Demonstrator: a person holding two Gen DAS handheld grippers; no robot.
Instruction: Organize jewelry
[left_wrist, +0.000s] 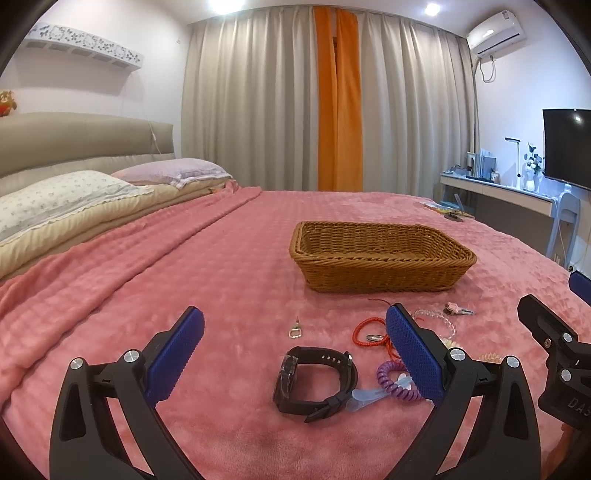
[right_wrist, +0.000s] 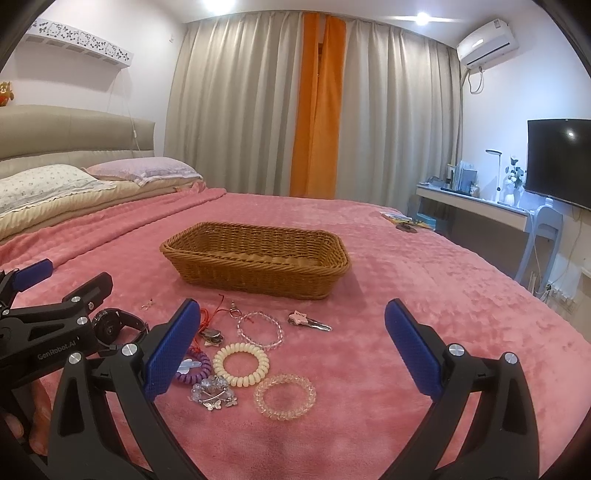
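Observation:
A brown wicker basket (left_wrist: 382, 264) (right_wrist: 255, 264) sits on the pink bedspread, nothing visible inside. In front of it lies scattered jewelry. In the left wrist view a black watch (left_wrist: 314, 380) lies between the fingers of my open left gripper (left_wrist: 295, 325), beside a purple coil tie (left_wrist: 395, 380), a red cord bracelet (left_wrist: 369, 332) and a small silver clasp (left_wrist: 295, 330). My right gripper (right_wrist: 291, 314) is open above a cream coil tie (right_wrist: 241, 363), a clear coil tie (right_wrist: 285, 397), a bead bracelet (right_wrist: 260, 328), a butterfly hair clip (right_wrist: 213, 395) and a star hair clip (right_wrist: 308, 320).
Pillows (left_wrist: 66, 201) and a padded headboard (left_wrist: 85, 138) are at the far left. Small items (right_wrist: 406, 221) lie near the bed's far right edge. A desk (right_wrist: 476, 206), a chair (right_wrist: 543, 236) and a TV (right_wrist: 557, 162) stand along the right wall.

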